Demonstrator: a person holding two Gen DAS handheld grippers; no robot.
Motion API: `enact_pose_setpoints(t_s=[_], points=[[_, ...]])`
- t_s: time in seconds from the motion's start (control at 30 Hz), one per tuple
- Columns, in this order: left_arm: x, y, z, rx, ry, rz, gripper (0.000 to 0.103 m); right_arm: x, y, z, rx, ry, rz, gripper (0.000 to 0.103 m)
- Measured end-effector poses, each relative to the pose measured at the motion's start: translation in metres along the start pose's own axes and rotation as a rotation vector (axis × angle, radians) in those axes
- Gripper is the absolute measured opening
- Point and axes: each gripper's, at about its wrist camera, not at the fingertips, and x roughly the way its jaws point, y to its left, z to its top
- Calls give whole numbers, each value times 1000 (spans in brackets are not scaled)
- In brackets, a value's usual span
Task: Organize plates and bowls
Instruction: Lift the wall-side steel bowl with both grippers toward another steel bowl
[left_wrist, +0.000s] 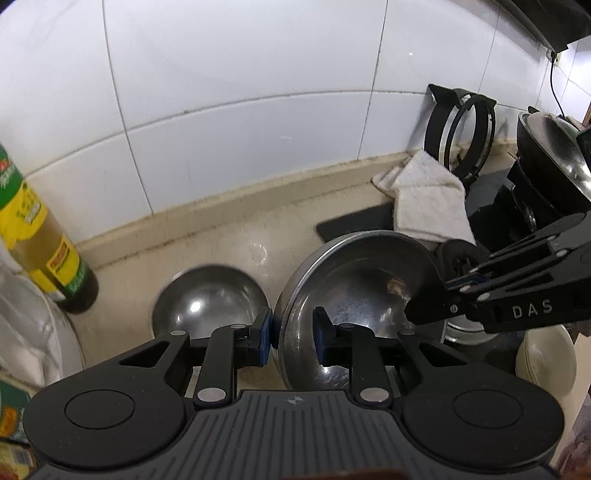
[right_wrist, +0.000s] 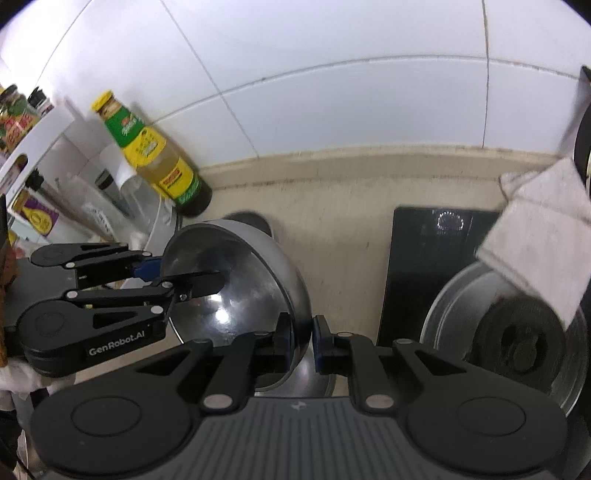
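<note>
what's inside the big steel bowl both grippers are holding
The big steel bowl looks empty: bare, scuffed metal with reflections. The left hand-held gripper and right hand-held gripper each clamp its rim, so their inner fingers cover small patches of the inside.

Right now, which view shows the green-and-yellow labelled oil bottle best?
The right wrist view: the green-and-yellow labelled oil bottle shows whole, from yellow cap to dark base, leaning in the fisheye against the white tiles. The left wrist view cuts off its top at the frame's left edge.
</note>
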Motion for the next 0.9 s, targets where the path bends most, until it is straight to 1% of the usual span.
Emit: enact_pose_setpoints(t_s=[0.17,0.43,0.73,0.9], points=[[2,-2,-14,-4,23,1,31,7,2,-15,-2,43,3,14],[14,-6,-30,-8,70,-6,31,19,-2,-26,11,94,0,14],[26,-7,-33,-3,100,-15,31,37,-13,-30,33,140,1,14],[35,-2,-36,-13,129,-23,31,42,-17,-26,38,149,7,14]])
